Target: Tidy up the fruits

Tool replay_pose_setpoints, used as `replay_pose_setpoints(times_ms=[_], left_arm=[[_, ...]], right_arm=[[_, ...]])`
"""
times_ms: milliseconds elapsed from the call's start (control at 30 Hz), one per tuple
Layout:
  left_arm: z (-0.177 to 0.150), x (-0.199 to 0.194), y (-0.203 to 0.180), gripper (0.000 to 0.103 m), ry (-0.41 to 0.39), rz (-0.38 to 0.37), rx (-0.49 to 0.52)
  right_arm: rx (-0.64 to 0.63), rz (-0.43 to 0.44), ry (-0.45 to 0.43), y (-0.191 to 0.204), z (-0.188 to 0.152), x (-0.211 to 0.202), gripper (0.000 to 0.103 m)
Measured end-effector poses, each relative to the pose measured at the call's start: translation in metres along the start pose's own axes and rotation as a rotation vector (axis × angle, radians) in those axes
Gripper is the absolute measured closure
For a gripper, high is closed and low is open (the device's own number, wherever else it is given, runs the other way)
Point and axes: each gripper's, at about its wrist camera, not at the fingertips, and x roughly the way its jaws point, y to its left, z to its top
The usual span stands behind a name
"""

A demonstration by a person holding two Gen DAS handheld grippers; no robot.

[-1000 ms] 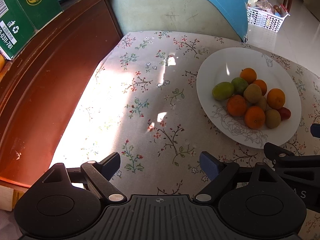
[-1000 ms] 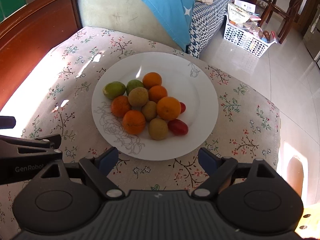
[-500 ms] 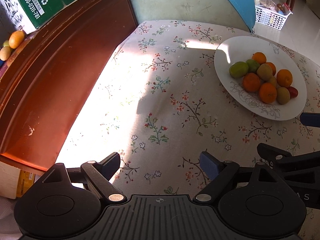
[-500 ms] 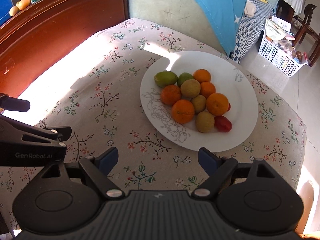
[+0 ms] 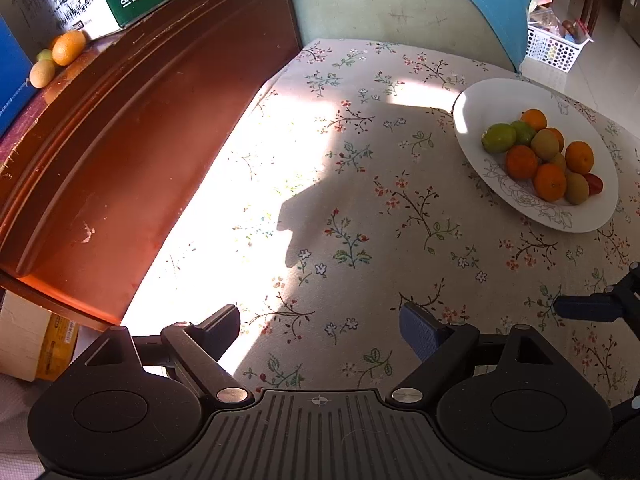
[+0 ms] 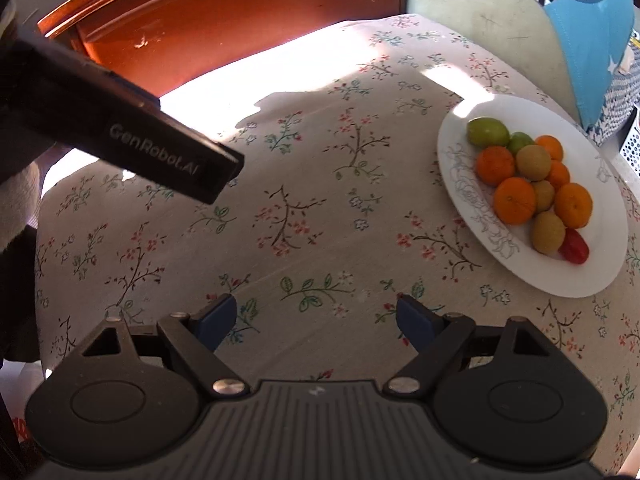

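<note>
Plate [image 6: 576, 280] sits further right than before; tongs gape, seemingly empty.

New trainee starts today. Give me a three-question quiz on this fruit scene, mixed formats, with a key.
1. True or false: the left gripper holds a fruit.
2. Which fruit lies at the near edge of the pile on the white plate? A) red tomato B) banana C) grape
3. Fill in: the plate rests on a ______ tablecloth.

Key: 1 false, its fingers stand apart and empty; 2 A; 3 floral.
</note>
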Motion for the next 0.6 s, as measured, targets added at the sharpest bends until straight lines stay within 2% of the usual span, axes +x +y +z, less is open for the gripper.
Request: replay_pose_setpoints(times_ms=[67, 167, 367, 533, 600], left_arm=[[-0.001, -0.001, -0.001, 0.015, -0.001, -0.006, 0.006], [-0.002, -0.002, -0.004, 0.014, 0.005, -0.022, 0.017], [-0.004, 0.0, -0.007, 0.014, 0.013, -0.032, 0.029], [-0.005, 0.0, -0.009, 0.014, 0.014, -0.038, 0.037], [-0.006, 0.0, -0.011, 0.01, 0.016, -0.046, 0.045]], right_arm=[[-0.047, 0.004, -0.015, 0.01, -0.005, 0.004, 0.016], [-0.102, -0.004, -0.053, 0.02, -0.011, 0.007, 0.009], [-0.13, 0.014, -0.154, 0.029, -0.025, 0.009, 0.002], [-0.129, 0.016, -0.221, 0.03, -0.03, 0.01, 0.001], [-0.132, 0.015, -0.248, 0.03, -0.031, 0.011, 0.001]])
